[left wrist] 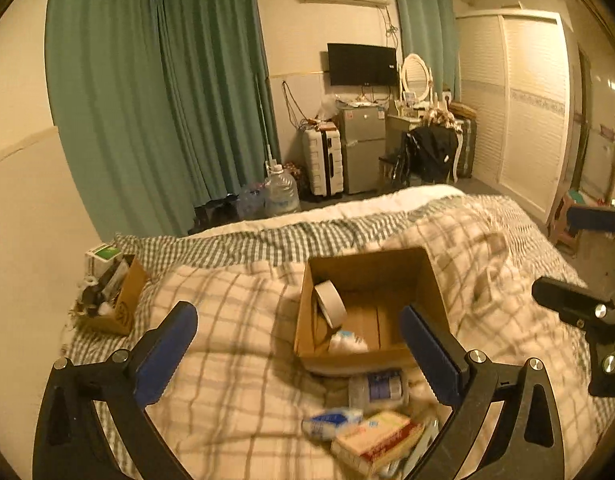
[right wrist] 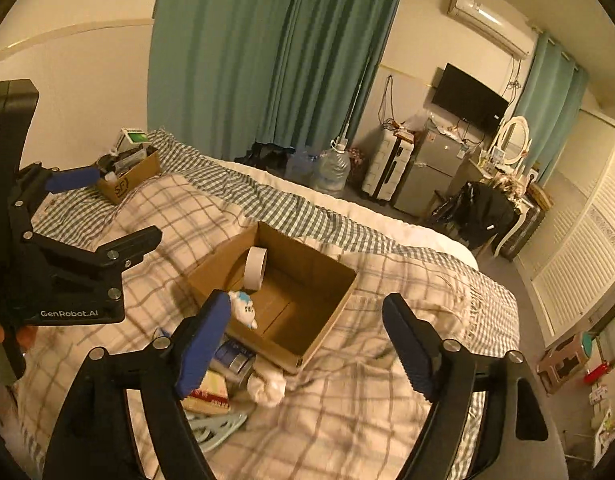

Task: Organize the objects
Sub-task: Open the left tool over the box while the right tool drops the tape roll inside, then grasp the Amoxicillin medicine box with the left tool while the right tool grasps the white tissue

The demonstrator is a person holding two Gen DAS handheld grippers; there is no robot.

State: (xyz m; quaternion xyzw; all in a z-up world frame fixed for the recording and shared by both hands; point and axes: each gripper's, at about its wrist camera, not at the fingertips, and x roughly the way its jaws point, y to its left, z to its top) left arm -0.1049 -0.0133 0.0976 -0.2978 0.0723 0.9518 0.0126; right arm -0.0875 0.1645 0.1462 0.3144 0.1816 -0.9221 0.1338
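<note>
Both grippers held above a bed (left wrist: 235, 344) covered by a plaid blanket. Left gripper (left wrist: 299, 356) released, blue-padded fingers (left wrist: 167, 356) spread wide and holding nothing, poised over the blanket with the open cardboard box (left wrist: 371, 304) at 12 o'clock between them. Right gripper (right wrist: 307, 344) likewise released, fingers (right wrist: 201, 340) wide apart and empty, the same box (right wrist: 275, 292) just ahead at 11 o'clock.

Inside the box: a roll of tape (left wrist: 329, 304) standing on edge against the wall at 9 o'clock, and a small white-and-blue soft item (left wrist: 347, 340) lying on the floor against the near wall; seen also from the right wrist as tape (right wrist: 254, 267) and soft item (right wrist: 243, 308).

Outside the box, at 6 o'clock from it on the blanket: a cylindrical container with a dark label (left wrist: 379, 390) lying on its side just beside the near wall, a crumpled blue-and-white packet (left wrist: 331, 422) near it, and a flat yellowish carton with red print (left wrist: 377, 440) touching the packet. Details blurred.

Well apart, at 9 o'clock near the bed's edge: a second, smaller cardboard box (left wrist: 123, 304) crammed with items, a green-and-white carton (left wrist: 103, 254) at its far side.
</note>
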